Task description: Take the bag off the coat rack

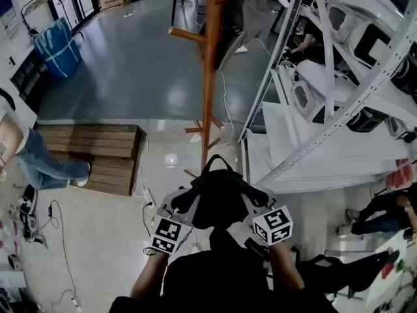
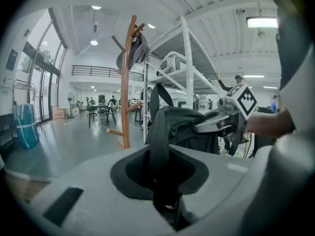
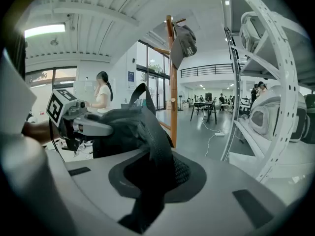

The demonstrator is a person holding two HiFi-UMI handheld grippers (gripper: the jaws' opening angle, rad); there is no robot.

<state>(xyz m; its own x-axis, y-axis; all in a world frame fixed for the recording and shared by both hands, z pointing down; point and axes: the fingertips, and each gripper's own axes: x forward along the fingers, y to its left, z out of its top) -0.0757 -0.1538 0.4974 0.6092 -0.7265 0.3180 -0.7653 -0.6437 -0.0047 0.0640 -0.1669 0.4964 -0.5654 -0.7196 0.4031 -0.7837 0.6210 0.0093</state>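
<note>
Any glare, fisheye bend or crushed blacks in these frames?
Head view: lamp glare on the glossy floor; the bag is a dark mass with little detail. Left gripper view: dark round vignette, ceiling light blown out. Right gripper view: shelf posts bow strongly from fisheye.

A workshop hall: white metal racking [image 1: 326, 152] loaded with machine shells [image 1: 348, 18], a wooden pallet [image 1: 91, 145], polished concrete floor [image 1: 130, 64].

Left tongs [image 2: 165, 193] and right tongs [image 3: 147, 195]: a strap [image 2: 158, 146] of the bag [image 1: 218, 201] fills each gap, so my pad faces do not show. Head view: coat rack [image 1: 210, 77] top cut off at upper edge, foot partly behind the bag. Cap [image 3: 183, 42] lettering too small to read.
</note>
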